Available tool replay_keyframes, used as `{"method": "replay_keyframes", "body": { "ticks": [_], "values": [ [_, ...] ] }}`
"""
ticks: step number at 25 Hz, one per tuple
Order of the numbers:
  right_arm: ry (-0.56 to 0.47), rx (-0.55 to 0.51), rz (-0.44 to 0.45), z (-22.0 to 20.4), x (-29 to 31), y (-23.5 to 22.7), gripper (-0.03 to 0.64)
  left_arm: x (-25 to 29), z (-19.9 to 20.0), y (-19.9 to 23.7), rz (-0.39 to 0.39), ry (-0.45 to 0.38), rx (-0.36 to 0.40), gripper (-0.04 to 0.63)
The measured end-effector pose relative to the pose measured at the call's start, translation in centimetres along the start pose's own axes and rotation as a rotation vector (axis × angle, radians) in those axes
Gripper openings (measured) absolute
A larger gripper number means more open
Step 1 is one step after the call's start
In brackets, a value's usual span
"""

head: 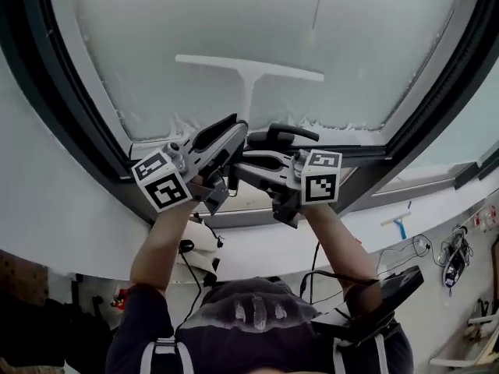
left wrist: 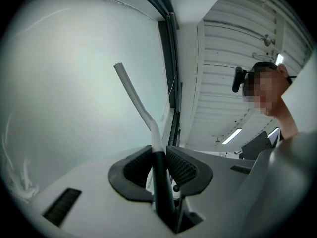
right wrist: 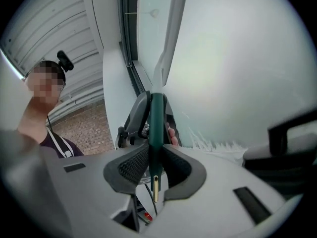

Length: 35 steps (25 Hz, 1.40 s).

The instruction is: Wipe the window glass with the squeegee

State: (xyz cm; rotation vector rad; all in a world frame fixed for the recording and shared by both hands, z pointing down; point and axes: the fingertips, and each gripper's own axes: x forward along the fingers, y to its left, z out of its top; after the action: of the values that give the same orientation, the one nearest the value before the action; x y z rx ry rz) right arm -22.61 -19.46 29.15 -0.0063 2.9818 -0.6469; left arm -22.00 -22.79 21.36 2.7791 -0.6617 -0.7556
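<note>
A squeegee with a white T-shaped blade (head: 249, 67) lies against the frosted, soapy window glass (head: 234, 22), about mid-pane in the head view. Its shaft runs down into both grippers, which meet just below the pane. My left gripper (head: 232, 142) is shut on the dark handle (left wrist: 159, 177), which sits squeezed between its pads. My right gripper (head: 253, 149) comes in from the right and is shut on the green handle (right wrist: 157, 118), near its brass-tipped end. In the left gripper view the blade (left wrist: 131, 90) leans up and left; in the right gripper view the blade (right wrist: 169, 38) points up.
A dark window frame (head: 54, 92) surrounds the pane, with foam streaks (head: 175, 123) along its lower edge. A sill (head: 257, 202) runs under the grippers. A blue-handled tool (head: 399, 226) and cables (head: 456, 255) lie at the right, and a dark device (head: 382, 298) sits near the person's right arm.
</note>
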Motion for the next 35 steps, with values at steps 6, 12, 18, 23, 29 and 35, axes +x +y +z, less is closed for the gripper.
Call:
{"method": "replay_keyframes", "body": {
  "ticks": [6, 12, 18, 23, 29, 35],
  "values": [
    [0.031, -0.14, 0.048, 3.0, -0.4, 2.6, 0.086, 0.8, 3.4, -3.0, 0.019, -0.092, 0.156, 0.097],
    [-0.015, -0.184, 0.107, 12.5, -3.3, 2.6, 0.086, 8.6, 9.1, -3.7, 0.064, -0.099, 0.269, 0.097],
    [-0.031, -0.207, 0.142, 16.1, -3.0, 3.0, 0.086, 10.3, 12.3, -3.9, 0.113, -0.105, 0.324, 0.097],
    [-0.057, -0.227, 0.119, 18.2, -2.9, 2.8, 0.086, 10.8, 14.0, -3.6, 0.143, -0.08, 0.352, 0.097],
    [-0.142, -0.227, 0.111, 17.9, -1.7, 2.2, 0.086, 10.7, 14.1, -3.0, 0.079, -0.051, 0.368, 0.097],
    [-0.195, -0.216, 0.049, 17.7, -1.6, 2.7, 0.086, 10.6, 13.8, -3.3, 0.023, -0.02, 0.344, 0.098]
  ]
}}
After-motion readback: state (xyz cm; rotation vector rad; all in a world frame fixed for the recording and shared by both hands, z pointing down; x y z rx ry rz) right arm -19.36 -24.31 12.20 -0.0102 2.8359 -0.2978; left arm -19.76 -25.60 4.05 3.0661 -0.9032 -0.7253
